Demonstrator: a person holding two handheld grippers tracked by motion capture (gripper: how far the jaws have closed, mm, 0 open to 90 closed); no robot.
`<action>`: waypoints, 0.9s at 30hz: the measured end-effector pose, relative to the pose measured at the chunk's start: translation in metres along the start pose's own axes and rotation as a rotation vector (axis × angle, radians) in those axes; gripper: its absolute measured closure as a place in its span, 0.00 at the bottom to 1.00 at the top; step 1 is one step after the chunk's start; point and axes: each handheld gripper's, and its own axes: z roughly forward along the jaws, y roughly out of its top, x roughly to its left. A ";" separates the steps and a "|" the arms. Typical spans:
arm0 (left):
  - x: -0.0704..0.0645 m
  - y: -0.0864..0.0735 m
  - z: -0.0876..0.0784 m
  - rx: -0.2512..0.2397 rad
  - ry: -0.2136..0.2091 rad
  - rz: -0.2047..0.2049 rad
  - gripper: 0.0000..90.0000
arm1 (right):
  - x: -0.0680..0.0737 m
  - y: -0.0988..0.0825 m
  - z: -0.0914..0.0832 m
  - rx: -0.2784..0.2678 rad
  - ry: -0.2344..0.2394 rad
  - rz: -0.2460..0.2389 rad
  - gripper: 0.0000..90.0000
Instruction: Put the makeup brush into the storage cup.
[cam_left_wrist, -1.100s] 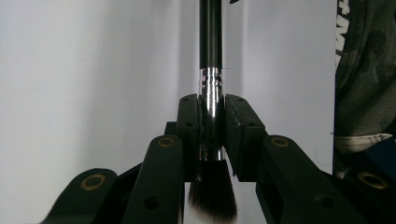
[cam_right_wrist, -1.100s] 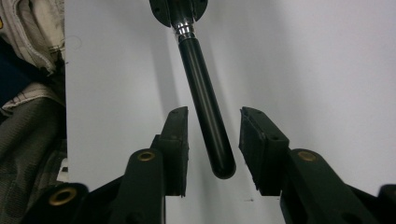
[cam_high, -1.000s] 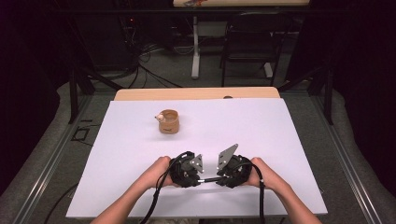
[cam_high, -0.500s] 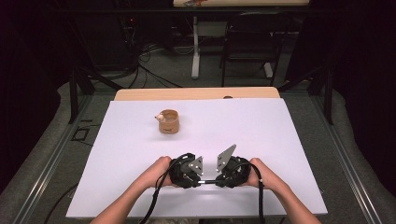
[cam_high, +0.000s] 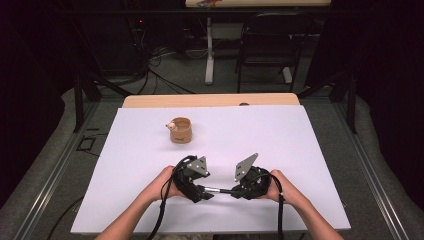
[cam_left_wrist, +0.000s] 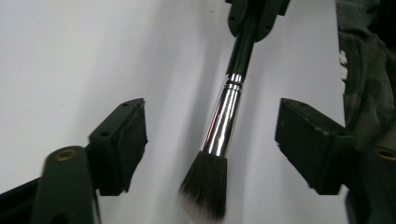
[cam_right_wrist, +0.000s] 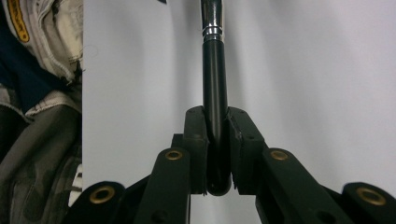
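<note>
A makeup brush (cam_high: 220, 190) with a black handle, chrome ferrule and dark bristles lies level between my two grippers, just above the white table sheet (cam_high: 280, 135). My right gripper (cam_right_wrist: 217, 140) is shut on the end of the brush handle (cam_right_wrist: 214, 70). My left gripper (cam_left_wrist: 212, 128) has just been opening. Its jaws now stand wide on either side of the brush (cam_left_wrist: 224, 126) and its bristles, without touching them. In the high view the left gripper (cam_high: 200, 192) faces the right gripper (cam_high: 236, 191) near the front edge.
A small wooden cup (cam_high: 180, 130) with a pale object at its rim stands on the sheet, behind and left of the grippers. Wide bare sheet lies to the right. A chair (cam_high: 262, 45) and cables are on the floor beyond the table.
My left gripper has opened off the brush head and drawn away to the left, widening the gap between the grippers. The right gripper has stayed put, still clamped on the handle.
</note>
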 end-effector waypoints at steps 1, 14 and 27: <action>0.001 -0.001 -0.002 -0.014 0.006 -0.015 0.22 | 0.000 0.000 -0.001 -0.003 -0.002 0.002 0.88; 0.002 -0.021 -0.011 -0.162 0.064 -0.176 0.05 | 0.000 -0.008 -0.012 -0.108 -0.071 0.071 0.88; -0.002 -0.027 -0.017 -0.233 0.107 -0.259 0.04 | 0.004 -0.005 -0.015 -0.222 -0.132 0.113 0.88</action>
